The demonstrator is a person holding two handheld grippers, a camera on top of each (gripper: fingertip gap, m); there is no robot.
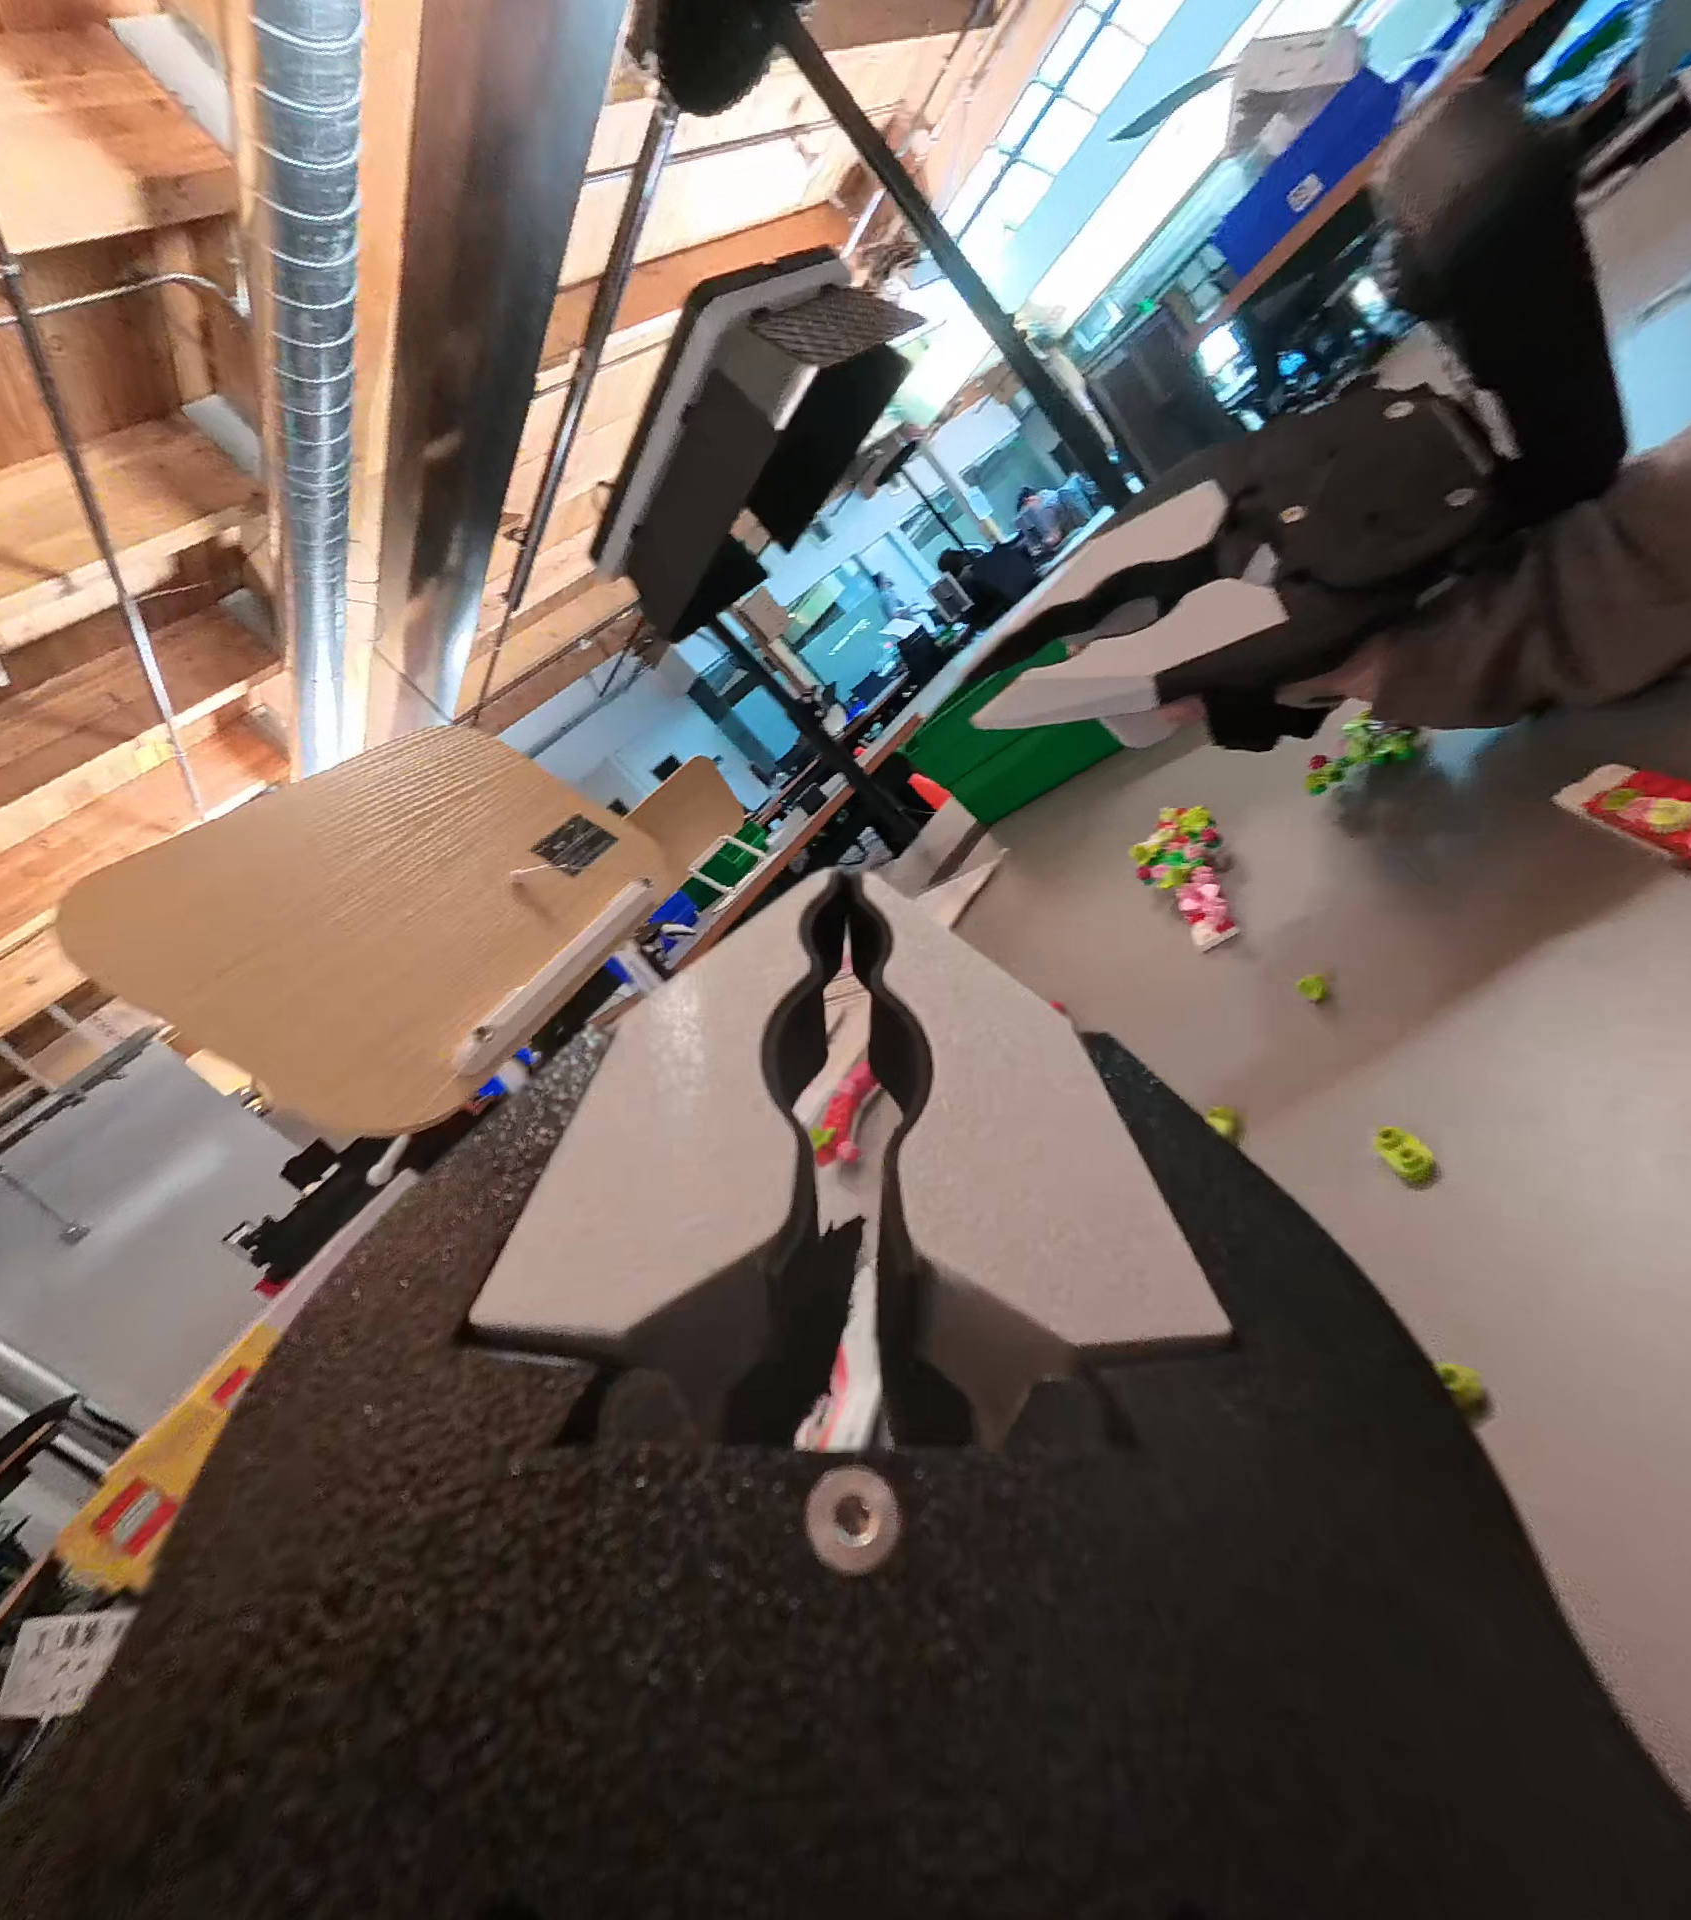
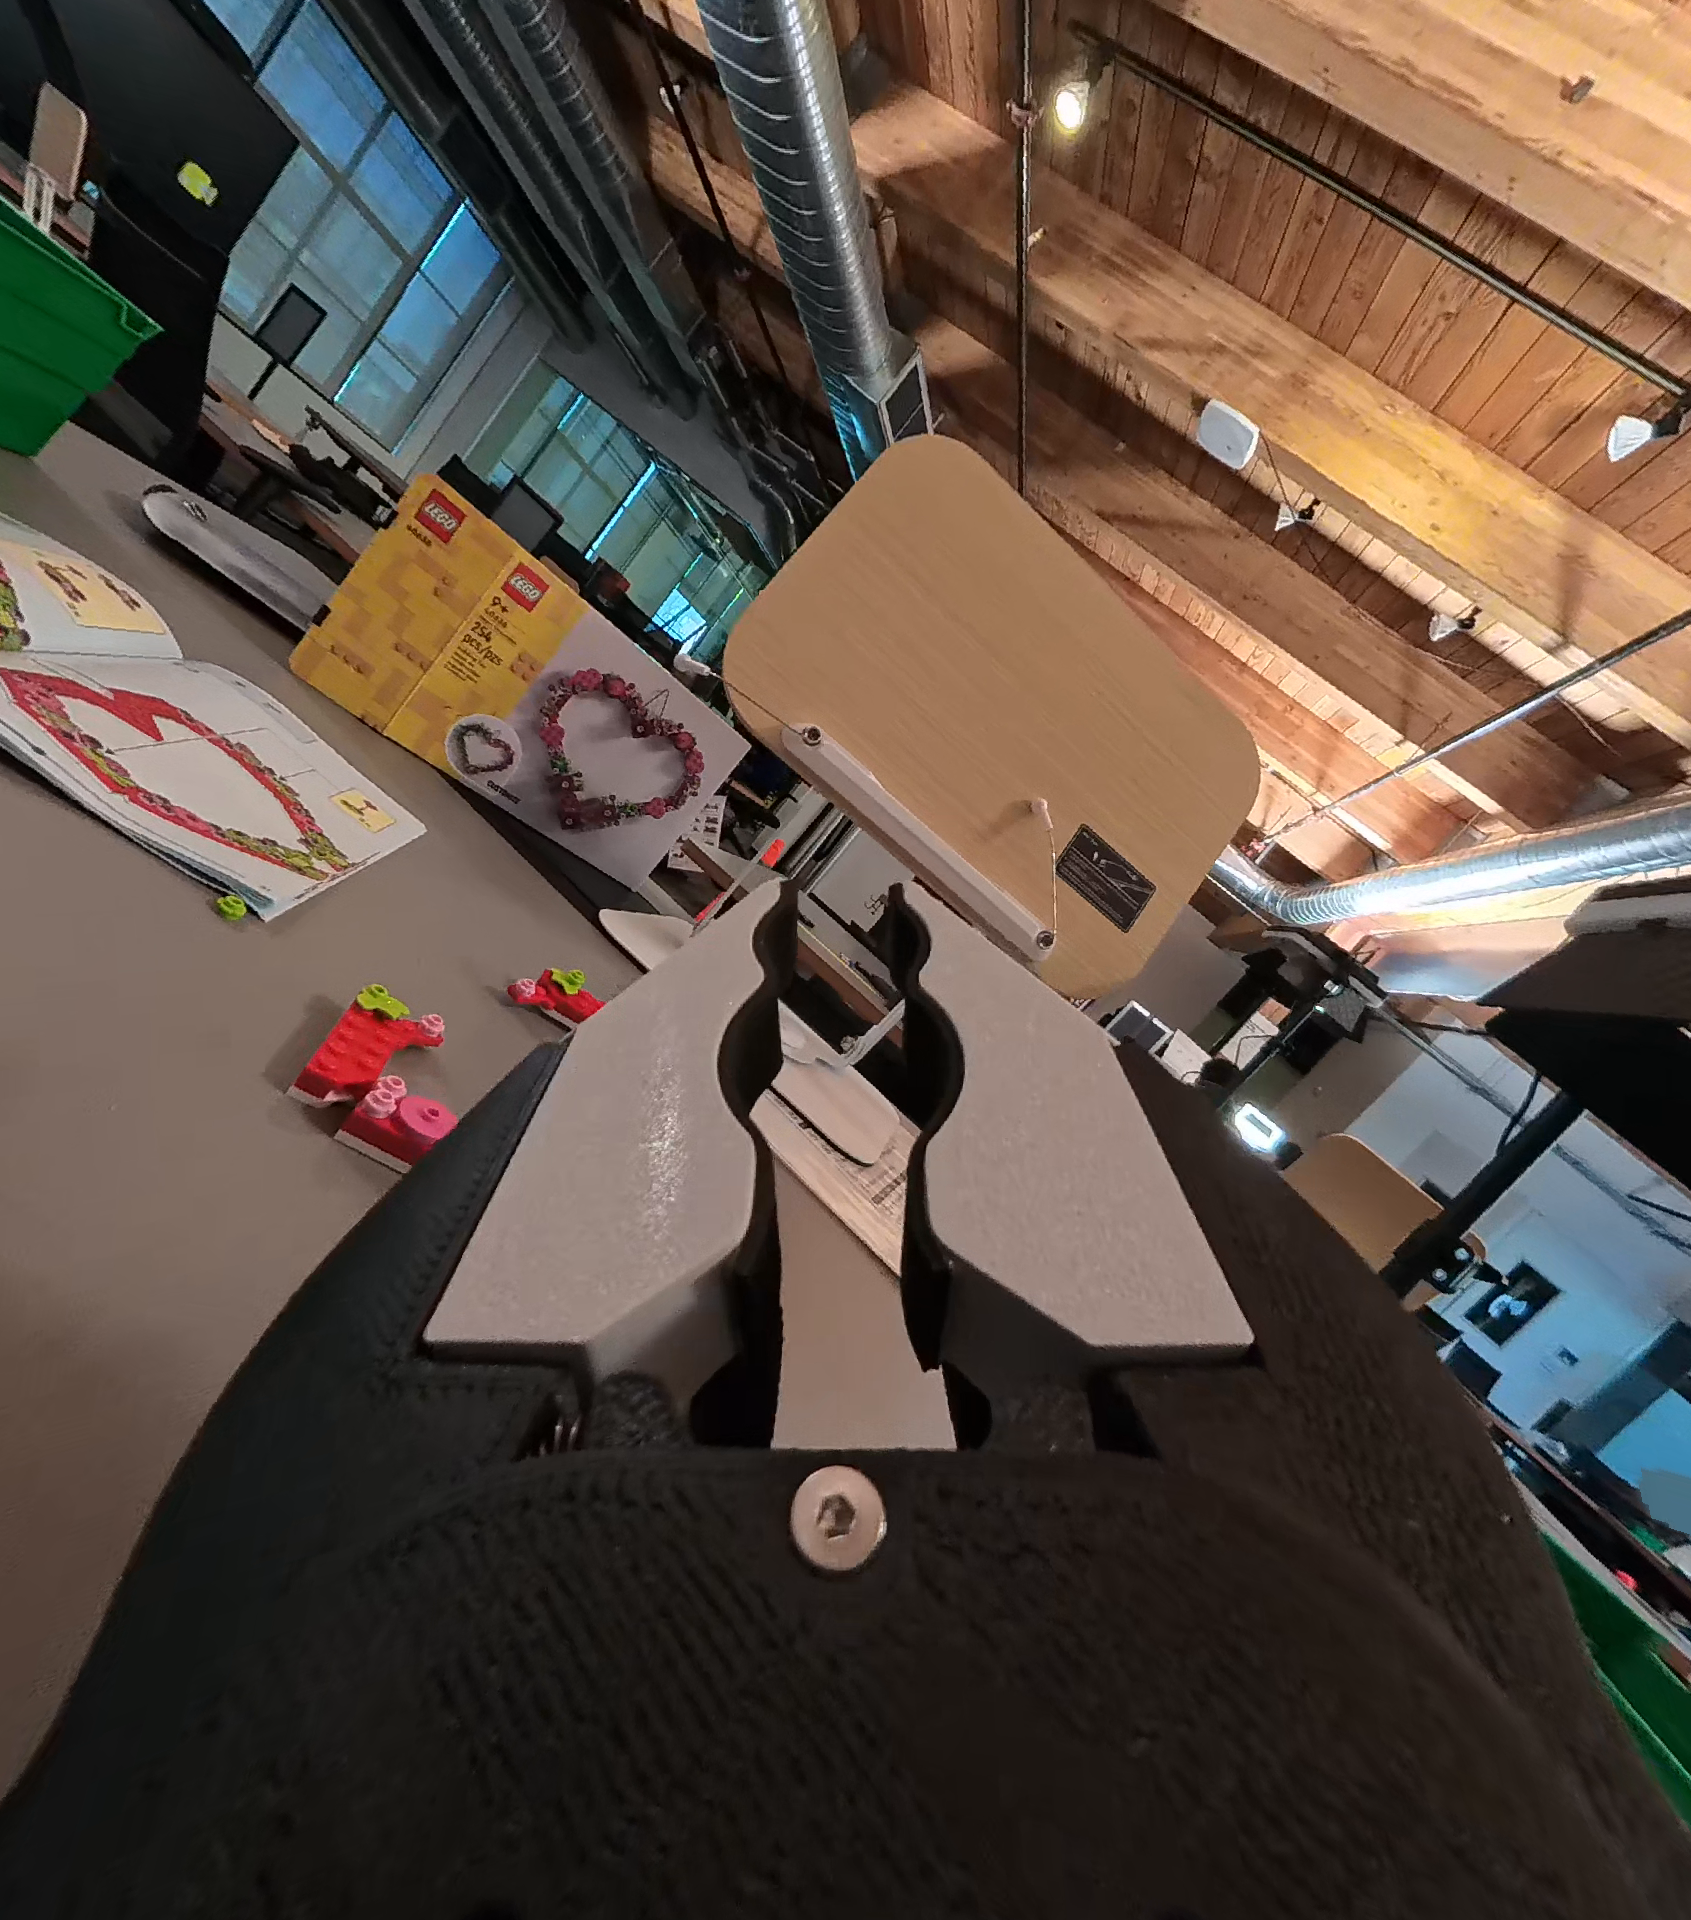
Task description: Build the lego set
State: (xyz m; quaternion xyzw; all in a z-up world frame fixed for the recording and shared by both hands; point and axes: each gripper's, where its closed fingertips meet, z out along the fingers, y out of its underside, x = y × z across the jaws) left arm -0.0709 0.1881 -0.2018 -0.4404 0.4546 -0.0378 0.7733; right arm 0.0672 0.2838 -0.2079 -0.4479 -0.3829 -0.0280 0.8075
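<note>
Your left gripper (image 1: pixel 846 904) has its fingers pinched almost shut on a red-and-white piece (image 1: pixel 846 1351), lifted above the surface (image 1: pixel 1443 1039). More pieces lie at 1 o'clock: a pink-green cluster (image 1: pixel 1184 868) and loose lime studs (image 1: pixel 1404 1155). Your right gripper (image 2: pixel 841 914) hangs free, fingers narrowly apart and empty, with red sections (image 2: pixel 368 1049) at its 10 o'clock and the manual (image 2: pixel 197 769) beyond. Level both grippers toward the surface, check the manual, then press studs squarely.
</note>
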